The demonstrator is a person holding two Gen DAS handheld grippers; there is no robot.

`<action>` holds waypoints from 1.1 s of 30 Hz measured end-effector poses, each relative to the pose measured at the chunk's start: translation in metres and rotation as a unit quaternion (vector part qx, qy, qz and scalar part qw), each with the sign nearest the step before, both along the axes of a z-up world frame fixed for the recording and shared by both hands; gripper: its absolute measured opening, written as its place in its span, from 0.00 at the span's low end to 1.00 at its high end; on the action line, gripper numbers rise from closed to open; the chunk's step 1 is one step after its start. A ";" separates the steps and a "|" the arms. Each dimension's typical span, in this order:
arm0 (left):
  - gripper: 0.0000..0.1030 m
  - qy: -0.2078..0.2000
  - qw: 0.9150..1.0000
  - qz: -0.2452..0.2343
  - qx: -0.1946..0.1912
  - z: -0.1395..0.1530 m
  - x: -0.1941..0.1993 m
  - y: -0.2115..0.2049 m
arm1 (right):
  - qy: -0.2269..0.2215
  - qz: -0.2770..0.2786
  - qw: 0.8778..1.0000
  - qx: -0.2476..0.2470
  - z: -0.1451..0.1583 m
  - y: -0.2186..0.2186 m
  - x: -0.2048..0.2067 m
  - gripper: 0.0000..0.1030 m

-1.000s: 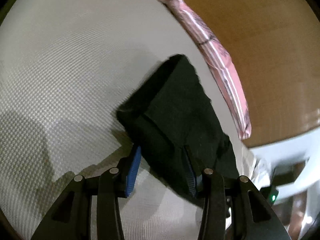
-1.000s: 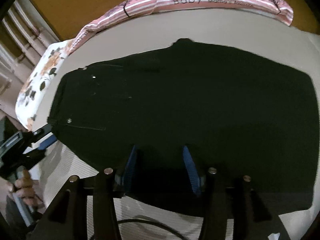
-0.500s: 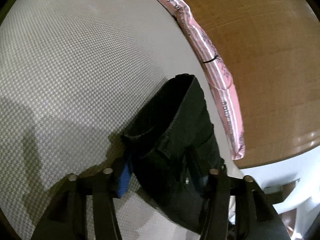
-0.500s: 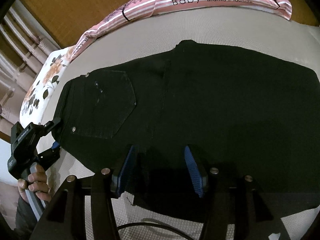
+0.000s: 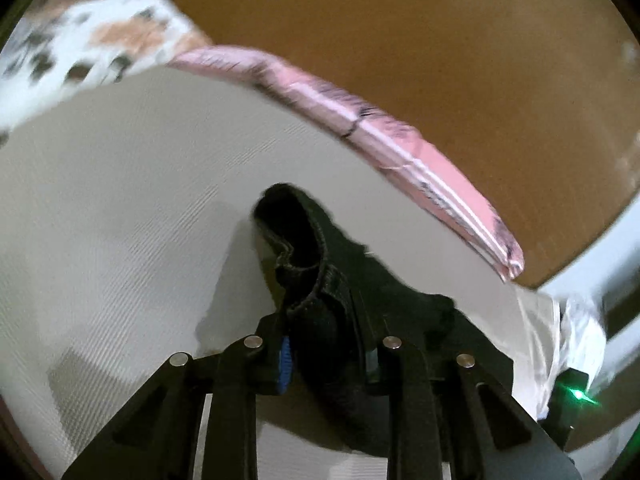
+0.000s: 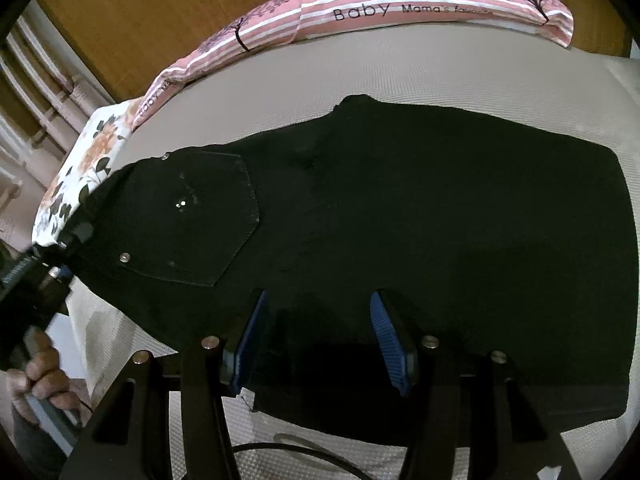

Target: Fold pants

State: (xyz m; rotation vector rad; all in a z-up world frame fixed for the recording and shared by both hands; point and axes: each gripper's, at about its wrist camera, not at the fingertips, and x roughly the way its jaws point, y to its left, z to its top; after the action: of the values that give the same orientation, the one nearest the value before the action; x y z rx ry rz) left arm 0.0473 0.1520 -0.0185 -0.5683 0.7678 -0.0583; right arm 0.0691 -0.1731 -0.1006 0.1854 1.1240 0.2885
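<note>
Black pants (image 6: 400, 220) lie folded lengthwise across the pale bed (image 6: 400, 68), with the back pocket facing up at the left. My left gripper (image 5: 326, 360) has the bunched waistband (image 5: 316, 272) between its pads, its jaws closing on it, and that corner is lifted off the bed. In the right wrist view the same gripper (image 6: 60, 256) sits at the pants' left end, with a hand (image 6: 36, 376) on its handle. My right gripper (image 6: 320, 340) stands open over the pants' near edge, the fabric flat beneath its blue pads (image 6: 252, 340).
A pink striped pillow (image 6: 400, 4) and a floral pillow (image 6: 80, 168) line the far edge of the bed against a wooden headboard (image 6: 160, 20). A black cable (image 6: 300, 452) lies on the bed near me. A device with a green light (image 5: 576, 394) sits beyond the bed's right edge.
The left gripper has narrowed onto the waistband and risen with it, rolling as it went. The waist end is now raised and pulled leftwards. The right gripper has stayed put.
</note>
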 end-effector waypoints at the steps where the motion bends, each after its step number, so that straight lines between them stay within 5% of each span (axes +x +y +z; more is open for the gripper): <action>1: 0.23 -0.007 1.000 -0.009 0.006 0.007 0.003 -0.007 | 0.000 -0.002 1.000 0.004 0.000 -0.003 -0.001 0.50; 9: 0.23 -0.048 0.994 -0.083 0.049 0.055 0.029 -0.077 | -0.015 -0.026 0.999 0.023 0.010 -0.037 -0.010 0.50; 14: 0.23 -0.075 0.980 -0.164 0.079 0.074 0.036 -0.152 | -0.026 -0.056 0.998 0.032 0.017 -0.075 -0.019 0.50; 19: 0.23 -0.077 0.967 -0.237 0.062 0.076 0.038 -0.213 | -0.038 -0.091 0.994 0.039 0.028 -0.124 -0.027 0.50; 27: 0.23 -0.021 0.939 -0.340 0.053 0.034 0.042 -0.308 | -0.050 -0.163 0.982 0.082 0.032 -0.205 -0.040 0.51; 33: 0.24 0.003 0.909 -0.398 0.125 -0.010 0.027 -0.353 | -0.047 -0.184 0.973 0.132 0.020 -0.236 -0.038 0.51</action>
State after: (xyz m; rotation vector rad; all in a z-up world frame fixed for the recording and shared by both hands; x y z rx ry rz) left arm 0.0746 -0.2005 -0.0281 0.0200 0.9562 -0.7056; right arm 0.0308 -0.4087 -0.0802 0.6039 0.9336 0.1117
